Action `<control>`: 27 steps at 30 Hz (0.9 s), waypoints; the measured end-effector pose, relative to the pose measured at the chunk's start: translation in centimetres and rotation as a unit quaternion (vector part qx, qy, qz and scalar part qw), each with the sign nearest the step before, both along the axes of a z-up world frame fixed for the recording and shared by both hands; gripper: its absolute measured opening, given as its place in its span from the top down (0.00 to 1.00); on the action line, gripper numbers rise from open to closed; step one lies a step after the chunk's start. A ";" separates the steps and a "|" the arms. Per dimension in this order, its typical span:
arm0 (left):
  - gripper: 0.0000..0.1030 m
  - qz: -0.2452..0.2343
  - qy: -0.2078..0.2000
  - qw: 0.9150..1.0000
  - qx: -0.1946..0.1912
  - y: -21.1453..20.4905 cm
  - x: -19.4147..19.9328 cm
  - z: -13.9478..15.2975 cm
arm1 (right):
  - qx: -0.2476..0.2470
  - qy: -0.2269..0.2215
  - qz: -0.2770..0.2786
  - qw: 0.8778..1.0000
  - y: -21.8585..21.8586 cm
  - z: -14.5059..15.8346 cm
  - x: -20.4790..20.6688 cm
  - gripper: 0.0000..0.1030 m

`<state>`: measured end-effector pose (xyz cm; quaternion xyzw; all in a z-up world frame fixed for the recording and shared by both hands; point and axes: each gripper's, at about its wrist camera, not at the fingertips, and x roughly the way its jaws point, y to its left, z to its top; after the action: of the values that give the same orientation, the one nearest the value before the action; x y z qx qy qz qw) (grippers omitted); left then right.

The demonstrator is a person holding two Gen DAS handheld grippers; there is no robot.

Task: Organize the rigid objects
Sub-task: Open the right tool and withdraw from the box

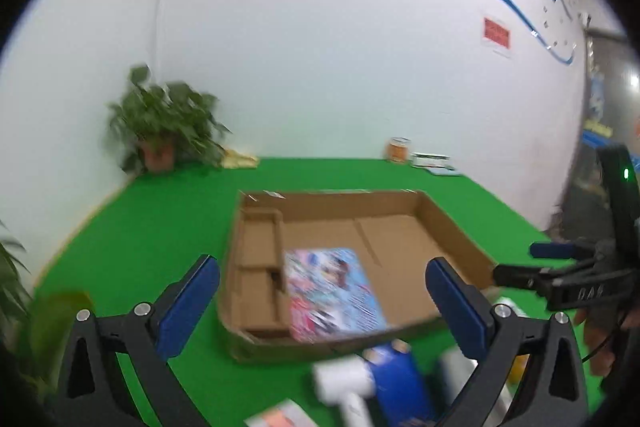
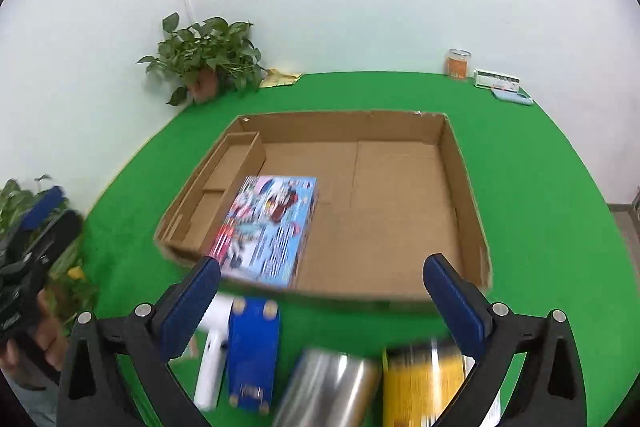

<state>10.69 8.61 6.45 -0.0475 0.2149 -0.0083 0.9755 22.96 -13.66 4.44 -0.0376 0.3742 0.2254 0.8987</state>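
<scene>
Both my tongs, left tongs (image 1: 322, 291) and right tongs (image 2: 322, 289), hang wide open, gripping nothing. They tilt down toward the cardboard tray (image 2: 460, 163), colourful box (image 2: 268, 227) lying inside.

Left wrist view: we look forward and slightly down from low at the near edge, across the cardboard tray (image 1: 452, 227) to the far wall (image 1: 320, 67). Right wrist view: higher, tilted steeper; both share tray, green mat (image 2: 540, 167) and wall.

A matt brown cardboard tray (image 2: 460, 187) holds a glossy printed box (image 2: 268, 227) on the bench's rough green felt (image 2: 540, 167), near a shiny metal can (image 2: 328, 387).
</scene>
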 end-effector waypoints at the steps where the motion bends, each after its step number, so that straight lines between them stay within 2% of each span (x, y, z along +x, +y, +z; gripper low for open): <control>1: 0.01 -0.008 0.006 1.000 -0.018 -0.1 -0.5 -0.3 | -0.005 0.002 -0.001 1.000 -0.3 -0.3 -0.8 0.01; 4: 0.01 -0.025 0.022 0.998 -0.055 -1.0 -2.1 -1.1 | -0.014 0.015 -0.002 1.000 -0.9 -1.9 -3.3 0.01; 6: 0.01 -0.029 0.026 0.997 -0.061 -1.7 -2.9 -1.5 | -0.017 0.016 -0.007 1.000 -1.6 -3.0 -5.4 0.01; 14: 0.01 -0.012 0.027 0.999 -0.014 -4.5 -5.1 -1.6 | -0.019 -0.018 -0.027 0.999 -3.8 -3.9 -11.1 0.01; 20: 0.01 0.002 0.041 0.999 -0.028 -5.0 -5.9 -2.3 | -0.024 -0.031 -0.021 0.999 -4.2 -3.3 -12.5 0.01; 27: 0.01 -0.005 0.056 0.998 -0.036 -5.4 -5.7 -2.6 | -0.023 -0.028 -0.012 0.999 -4.4 -3.5 -12.8 0.01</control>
<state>4.94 3.23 3.81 -0.0816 0.2687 -0.0180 0.9596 10.16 -18.09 0.93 -0.0602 0.3545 0.2045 0.9104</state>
